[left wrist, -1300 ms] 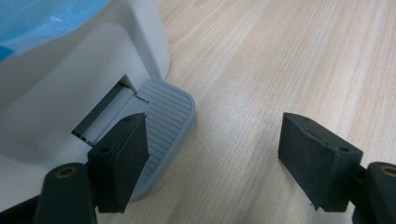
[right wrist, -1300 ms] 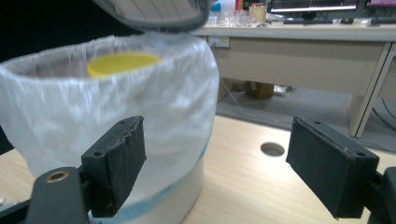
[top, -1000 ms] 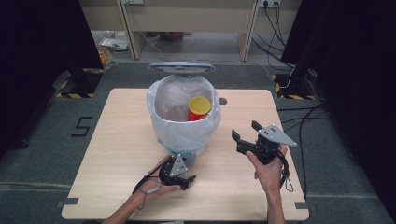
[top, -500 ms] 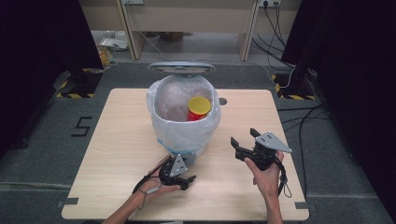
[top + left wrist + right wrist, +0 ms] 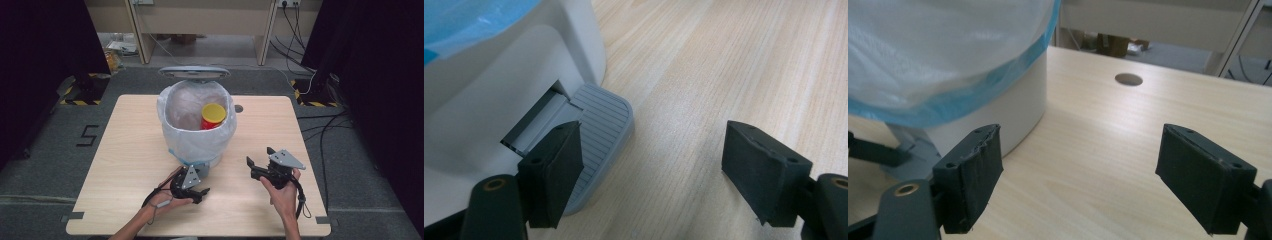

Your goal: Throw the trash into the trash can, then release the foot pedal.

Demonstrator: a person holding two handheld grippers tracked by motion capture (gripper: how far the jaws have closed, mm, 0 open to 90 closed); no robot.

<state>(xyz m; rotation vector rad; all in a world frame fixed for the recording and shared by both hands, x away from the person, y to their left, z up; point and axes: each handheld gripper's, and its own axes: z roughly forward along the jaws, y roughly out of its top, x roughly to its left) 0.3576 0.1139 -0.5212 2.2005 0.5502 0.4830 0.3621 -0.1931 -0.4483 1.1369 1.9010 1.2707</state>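
The wooden surface (image 5: 135, 150) carried one big thing, a white pedal bin (image 5: 197, 125) lined with a pale bag whose blue-edged skirt hung over its rim, its lid (image 5: 194, 72) standing open at the far side. Inside the bin, toward its right wall, stood a red canister with a yellow cap (image 5: 213, 115). At the bin's near foot the grey ribbed pedal (image 5: 599, 135) jutted out, and the left claw (image 5: 196, 189) sat over it with its jaws apart, one pad resting on the pedal's ribs, seemingly pressing it to keep the lid up. The right claw (image 5: 257, 164) stood near the bin's right side, apart from it, jaws empty and just opening wider, nothing between them. By my reading the drop-in was done and the step in hand was withdrawal; next, the left claw would ease off the pedal to let the lid close. Right of the bin the surface lay bare out to its edge, past a small round hole (image 5: 1128, 79), leaving ample room.
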